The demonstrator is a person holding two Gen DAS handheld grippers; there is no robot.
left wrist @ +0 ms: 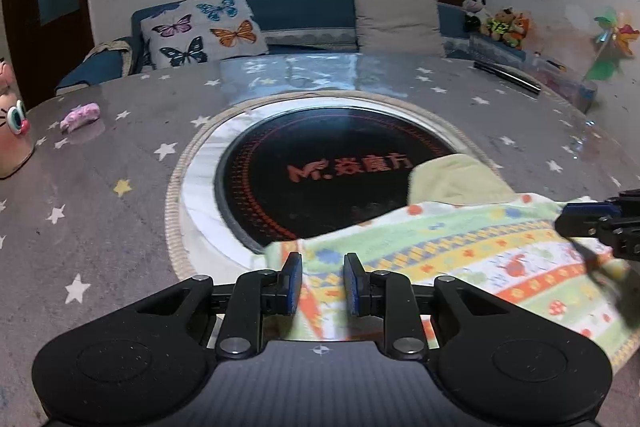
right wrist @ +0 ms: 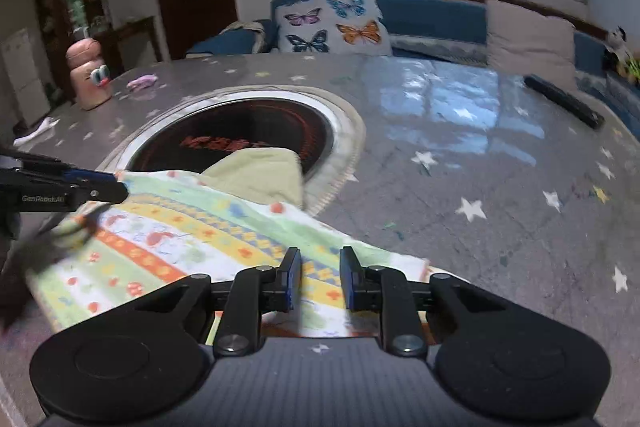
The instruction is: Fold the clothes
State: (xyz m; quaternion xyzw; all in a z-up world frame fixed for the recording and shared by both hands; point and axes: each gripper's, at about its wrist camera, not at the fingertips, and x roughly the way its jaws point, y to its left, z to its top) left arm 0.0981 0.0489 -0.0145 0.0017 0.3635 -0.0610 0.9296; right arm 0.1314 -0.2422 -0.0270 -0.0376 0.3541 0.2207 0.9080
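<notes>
A small garment with bright orange, yellow and green patterned stripes (left wrist: 460, 259) lies flat on the round table, its pale yellow-green part (left wrist: 452, 183) reaching over the black cooktop. It also shows in the right wrist view (right wrist: 192, 239). My left gripper (left wrist: 322, 283) is open, its fingers over the garment's left edge, holding nothing. My right gripper (right wrist: 319, 279) is open over the garment's right edge, holding nothing. Each gripper shows at the edge of the other's view.
The grey star-patterned table (left wrist: 120, 155) has a round black induction cooktop (left wrist: 320, 163) in its middle. A pink cartoon container (right wrist: 90, 75) and a small pink item (left wrist: 80, 115) stand at the far left. A black bar (right wrist: 564, 101) lies at the far right. A sofa with cushions is behind.
</notes>
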